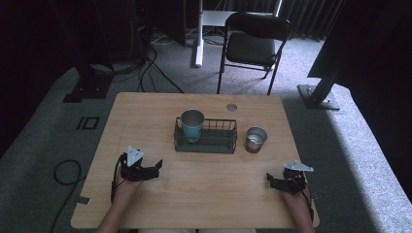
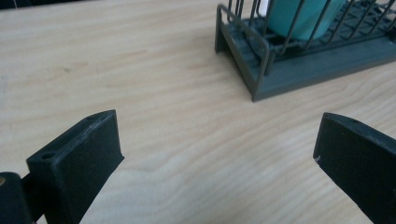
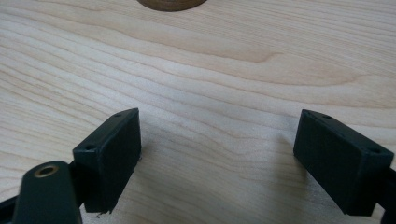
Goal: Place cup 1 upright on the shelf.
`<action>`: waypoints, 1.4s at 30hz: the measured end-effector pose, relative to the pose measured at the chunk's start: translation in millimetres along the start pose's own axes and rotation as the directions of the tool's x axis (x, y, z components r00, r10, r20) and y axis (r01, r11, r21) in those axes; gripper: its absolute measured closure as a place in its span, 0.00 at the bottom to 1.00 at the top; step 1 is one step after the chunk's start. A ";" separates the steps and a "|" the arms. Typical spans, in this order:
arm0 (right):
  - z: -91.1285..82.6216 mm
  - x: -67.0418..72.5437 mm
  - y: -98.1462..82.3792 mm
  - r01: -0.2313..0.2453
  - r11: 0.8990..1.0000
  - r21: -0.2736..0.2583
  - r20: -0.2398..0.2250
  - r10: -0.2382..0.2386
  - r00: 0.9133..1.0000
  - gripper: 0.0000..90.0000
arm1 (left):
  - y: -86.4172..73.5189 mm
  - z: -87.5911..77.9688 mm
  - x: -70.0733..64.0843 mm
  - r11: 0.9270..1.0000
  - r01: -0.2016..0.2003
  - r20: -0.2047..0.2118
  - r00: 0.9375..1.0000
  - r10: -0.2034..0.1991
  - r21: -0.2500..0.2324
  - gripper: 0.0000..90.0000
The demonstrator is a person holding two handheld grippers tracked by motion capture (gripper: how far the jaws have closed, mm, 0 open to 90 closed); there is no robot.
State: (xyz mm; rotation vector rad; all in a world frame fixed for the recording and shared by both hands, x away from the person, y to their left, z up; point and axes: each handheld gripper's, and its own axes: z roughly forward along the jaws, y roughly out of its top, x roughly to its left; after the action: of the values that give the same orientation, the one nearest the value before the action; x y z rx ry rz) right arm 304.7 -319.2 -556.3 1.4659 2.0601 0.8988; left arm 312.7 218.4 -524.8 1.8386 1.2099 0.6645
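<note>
Both my claws rest released on the desk [image 1: 145, 116], jaws spread wide. The teal cup [image 1: 192, 125] stands in the wire basket [image 1: 214, 143], ahead and right of my left claw [image 1: 154, 167]. The metal cup [image 1: 255, 139] stands just right of the basket, ahead and left of my right claw [image 1: 270, 180].

— What is the room like?
— It is dark. A wooden table [image 1: 204, 194] stands on a grey carpet [image 1: 350, 141].
— What is behind it?
— A black folding chair [image 1: 253, 43], a white stand [image 1: 204, 29] and dark curtains [image 1: 311, 14]. Black cables [image 1: 150, 73] lie on the floor.
</note>
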 end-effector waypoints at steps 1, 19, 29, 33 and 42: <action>0.0 0.0 0.0 0.000 1.000 0.000 0.000 0.000 1.000 0.16 | -2.0 0.1 0.7 1.000 0.006 -0.005 1.000 -0.006 0.003 0.02; 0.0 0.0 0.0 0.000 1.000 0.000 0.000 0.000 1.000 0.16 | -22.0 -4.3 10.3 0.996 -0.001 -0.045 0.999 0.005 0.094 0.02; 0.0 0.0 0.0 0.000 1.000 0.000 0.000 0.000 1.000 0.16 | -31.6 -8.4 20.4 0.990 0.029 -0.075 0.997 -0.019 0.136 0.02; 0.0 0.0 0.0 0.000 1.000 0.000 0.000 0.000 1.000 0.16 | -36.1 -11.6 26.1 0.986 0.041 -0.093 0.995 -0.026 0.162 0.02; 0.0 0.0 0.0 0.000 1.000 0.000 0.000 0.000 1.000 0.16 | -44.1 -23.2 40.3 0.981 0.089 -0.144 0.988 -0.064 0.175 0.02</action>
State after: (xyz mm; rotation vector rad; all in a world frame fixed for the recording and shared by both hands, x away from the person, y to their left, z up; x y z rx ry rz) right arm 304.7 -319.2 -556.3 1.4653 2.0598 0.8990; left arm 289.3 272.3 -550.4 1.9089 1.4663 0.6653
